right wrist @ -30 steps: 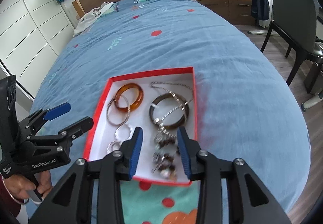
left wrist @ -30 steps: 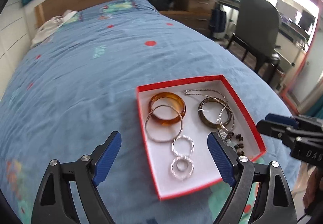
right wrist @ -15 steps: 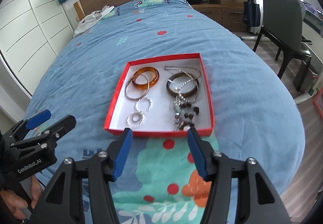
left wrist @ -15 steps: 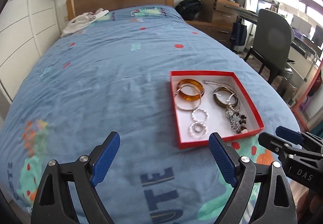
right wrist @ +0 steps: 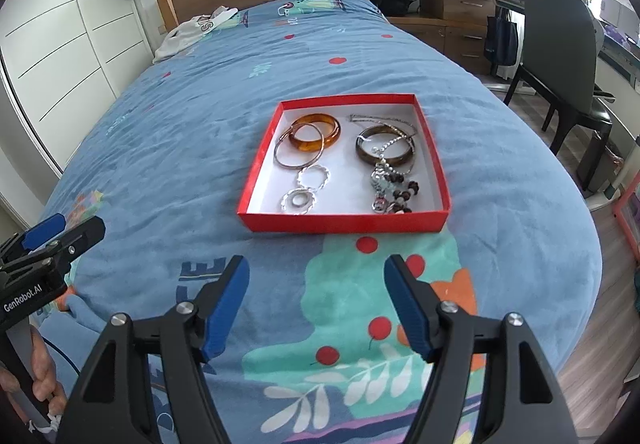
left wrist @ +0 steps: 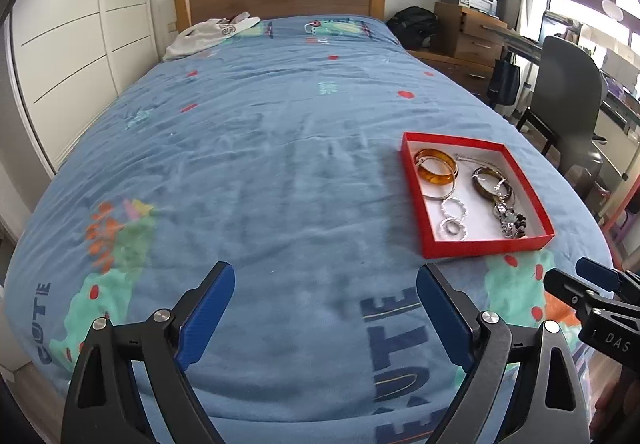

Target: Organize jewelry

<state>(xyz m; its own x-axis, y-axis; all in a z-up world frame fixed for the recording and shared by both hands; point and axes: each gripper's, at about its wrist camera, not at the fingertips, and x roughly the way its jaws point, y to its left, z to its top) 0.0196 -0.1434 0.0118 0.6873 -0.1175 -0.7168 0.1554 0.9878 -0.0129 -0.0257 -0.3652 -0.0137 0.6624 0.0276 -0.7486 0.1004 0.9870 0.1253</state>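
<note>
All jewelry (right wrist: pixel 344 158) in red box (right wrist: pixel 344 222) on bed (right wrist: pixel 200 116); none outside. Left gripper (left wrist: pixel 324 308) and right gripper (right wrist: pixel 316 298) opening, empty, near of box. Apparently complete.

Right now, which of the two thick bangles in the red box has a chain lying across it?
The dark olive-brown bangle, in the right half of the red box. A silver chain crosses it. The amber bangle on the left has only a thin hoop leaning on it.

Beads and chain tangled beside the dark bangle (right wrist: pixel 384 152) are too small for me to tell apart; my left hand (right wrist: pixel 42 384) is cut off.
</note>
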